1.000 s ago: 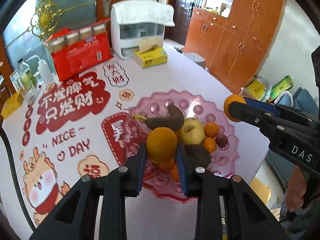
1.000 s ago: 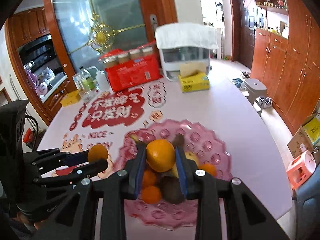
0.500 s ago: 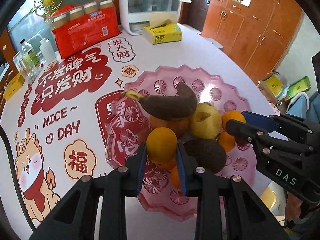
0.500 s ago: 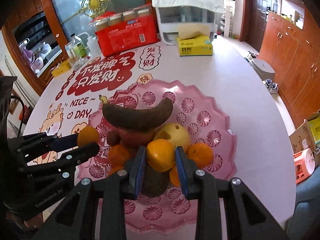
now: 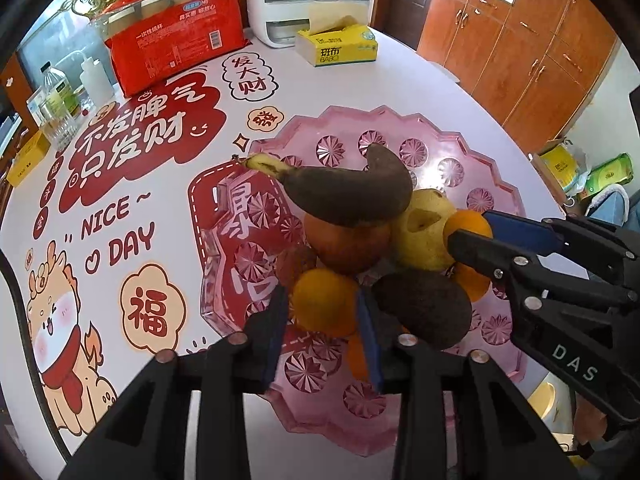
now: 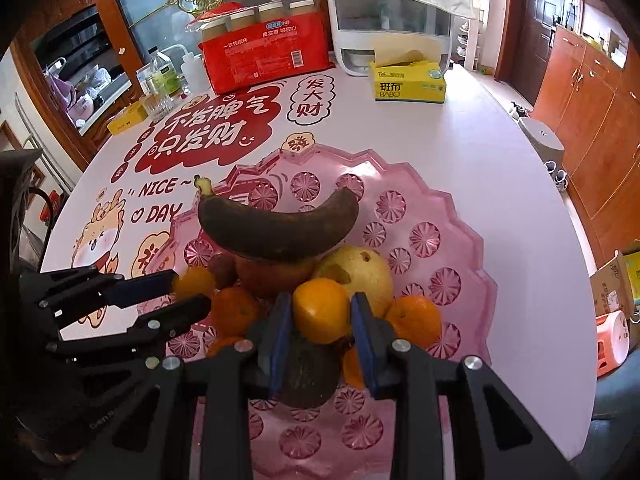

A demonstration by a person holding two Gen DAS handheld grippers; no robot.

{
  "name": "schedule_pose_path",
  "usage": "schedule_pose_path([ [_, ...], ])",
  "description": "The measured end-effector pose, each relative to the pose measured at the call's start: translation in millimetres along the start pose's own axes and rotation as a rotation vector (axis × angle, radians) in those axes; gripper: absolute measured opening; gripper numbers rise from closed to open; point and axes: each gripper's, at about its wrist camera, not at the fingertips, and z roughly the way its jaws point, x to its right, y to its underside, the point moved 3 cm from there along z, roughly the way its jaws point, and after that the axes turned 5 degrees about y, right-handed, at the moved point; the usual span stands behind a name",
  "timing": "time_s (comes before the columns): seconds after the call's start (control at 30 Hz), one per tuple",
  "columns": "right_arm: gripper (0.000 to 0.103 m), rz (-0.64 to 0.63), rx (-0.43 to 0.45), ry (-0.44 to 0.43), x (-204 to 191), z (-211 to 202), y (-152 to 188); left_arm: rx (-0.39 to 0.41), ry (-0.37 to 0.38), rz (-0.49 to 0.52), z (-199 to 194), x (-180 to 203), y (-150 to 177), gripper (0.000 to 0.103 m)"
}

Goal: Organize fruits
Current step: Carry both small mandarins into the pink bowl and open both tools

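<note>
A pink plastic fruit tray (image 5: 460, 160) (image 6: 448, 224) holds a pile of fruit: a dark overripe banana (image 5: 352, 196) (image 6: 276, 228) on top, a red apple (image 5: 348, 240), a yellow pear (image 5: 424, 232) (image 6: 360, 272), a dark avocado (image 5: 424, 308) and several oranges. My left gripper (image 5: 324, 304) is shut on an orange (image 5: 325, 302) low over the tray's near left side. My right gripper (image 6: 320, 314) is shut on another orange (image 6: 320, 310), right next to the pear. The right gripper also shows in the left wrist view (image 5: 468, 228), and the left gripper in the right wrist view (image 6: 188, 288).
The table (image 6: 480, 140) has a white cover with red printed stickers. At the back stand a red pack of paper cups (image 5: 176, 28), a yellow tissue box (image 5: 340, 46) (image 6: 408, 84), a white appliance (image 6: 392, 28) and bottles (image 5: 60, 96). Wooden cabinets (image 5: 540, 40) line the right.
Both grippers have come down and closer to the tray, each still holding its orange. The fruit pile now looks larger and nearer in both views.
</note>
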Motion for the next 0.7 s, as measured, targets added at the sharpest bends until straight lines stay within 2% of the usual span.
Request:
schedule_pose_path([
  [0.13, 0.031, -0.009, 0.005, 0.01, -1, -1, 1, 0.01, -0.015, 0.007, -2, 2, 1, 0.057],
  [0.2, 0.031, -0.011, 0.006, 0.016, -1, -1, 1, 0.02, -0.026, 0.007, -4, 2, 1, 0.061],
  [0.37, 0.032, 0.009, -0.004, 0.014, 2, 1, 3, 0.029, -0.038, -0.028, -7, -4, 5, 0.081],
  [0.57, 0.037, 0.021, 0.004, 0.008, 2, 0, 7, 0.033, -0.057, -0.079, -11, -14, 13, 0.091],
  [0.7, 0.038, 0.019, 0.003, -0.004, -3, -1, 11, 0.037, -0.073, -0.106, -19, -21, 21, 0.092],
])
